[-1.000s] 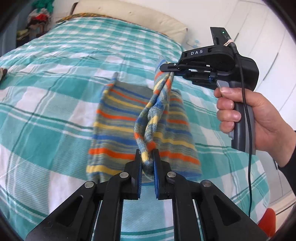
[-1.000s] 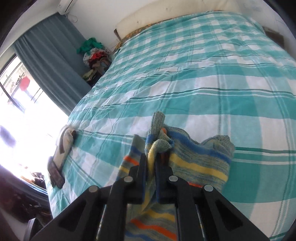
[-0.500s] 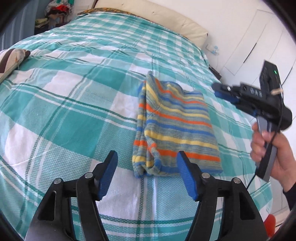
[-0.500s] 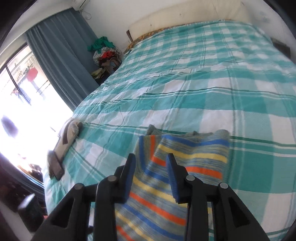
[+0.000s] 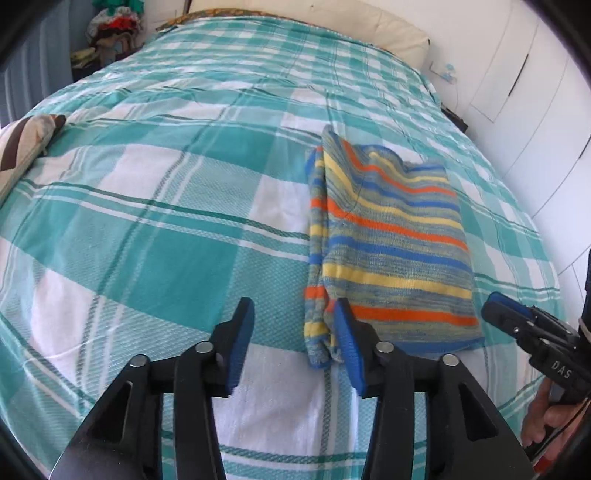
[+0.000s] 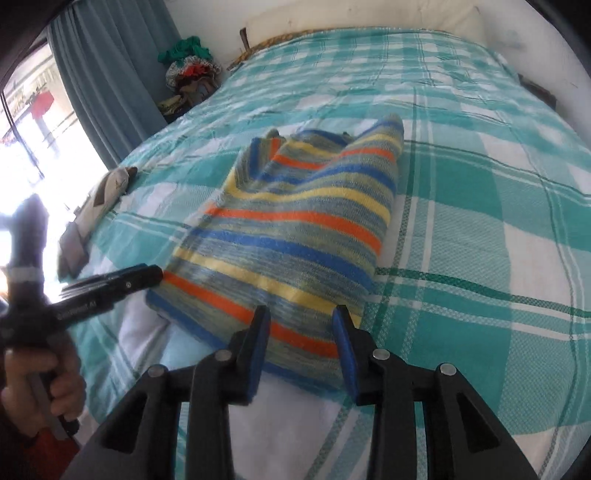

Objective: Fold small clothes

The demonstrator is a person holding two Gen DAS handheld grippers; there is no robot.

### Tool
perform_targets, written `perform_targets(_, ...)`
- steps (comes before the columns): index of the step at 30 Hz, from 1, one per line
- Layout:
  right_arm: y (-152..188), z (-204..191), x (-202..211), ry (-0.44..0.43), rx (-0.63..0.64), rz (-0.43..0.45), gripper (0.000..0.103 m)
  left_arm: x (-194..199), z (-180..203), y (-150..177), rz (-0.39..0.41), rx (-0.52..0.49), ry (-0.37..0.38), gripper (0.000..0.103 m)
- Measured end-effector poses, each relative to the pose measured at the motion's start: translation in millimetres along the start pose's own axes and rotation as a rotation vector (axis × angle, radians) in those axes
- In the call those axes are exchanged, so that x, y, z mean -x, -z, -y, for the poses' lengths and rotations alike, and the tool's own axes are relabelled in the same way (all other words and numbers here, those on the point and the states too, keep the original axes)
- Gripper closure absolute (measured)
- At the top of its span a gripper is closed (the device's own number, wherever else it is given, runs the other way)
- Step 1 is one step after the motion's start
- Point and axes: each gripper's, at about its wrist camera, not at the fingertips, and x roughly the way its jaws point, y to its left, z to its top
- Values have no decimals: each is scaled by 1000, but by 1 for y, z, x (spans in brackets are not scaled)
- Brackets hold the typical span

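Looking left to right across the bed, I see a beige cushion with brown stripes [image 5: 20, 146] lying at the left edge of the teal-and-white checked bedspread [image 5: 173, 206], well apart from everything else. My left gripper [image 5: 293, 339] hangs low over the near part of the bed with its blue-padded fingers [image 5: 242, 332] spread wide and nothing between them; its right finger sits just beside the near left corner of the folded knit garment striped in yellow, orange, blue and grey [image 5: 391, 243], though I cannot tell whether it touches the cloth. That garment lies flat on the right half of the bed, folded into a rough rectangle, with a narrower doubled strip showing along its left side. In the right wrist view the same garment [image 6: 295, 229] runs away from the camera toward the head of the bed, its far end slightly rumpled and raised. My right gripper [image 6: 301, 345] hovers at the near edge of the garment, fingers [image 6: 258, 347] parted with only the striped hem seen between them, gripping nothing. From the left wrist camera that right gripper [image 5: 498, 314] shows at the far right, just off the garment's near right corner. A cream pillow [image 5: 332, 22] lies along the head of the bed, and a pile of mixed clothes [image 6: 188, 70] sits beside the blue-grey curtain [image 6: 110, 74].
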Motion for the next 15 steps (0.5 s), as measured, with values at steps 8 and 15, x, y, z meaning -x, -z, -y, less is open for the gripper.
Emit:
perform_targets(8,28,-21,-42,34,43,-119,65,-35,6,15,-83,-51,-53,31)
perform_targets(15,46,-29,38,187,95,72,22,28,-18,25,81,-80,-104,6)
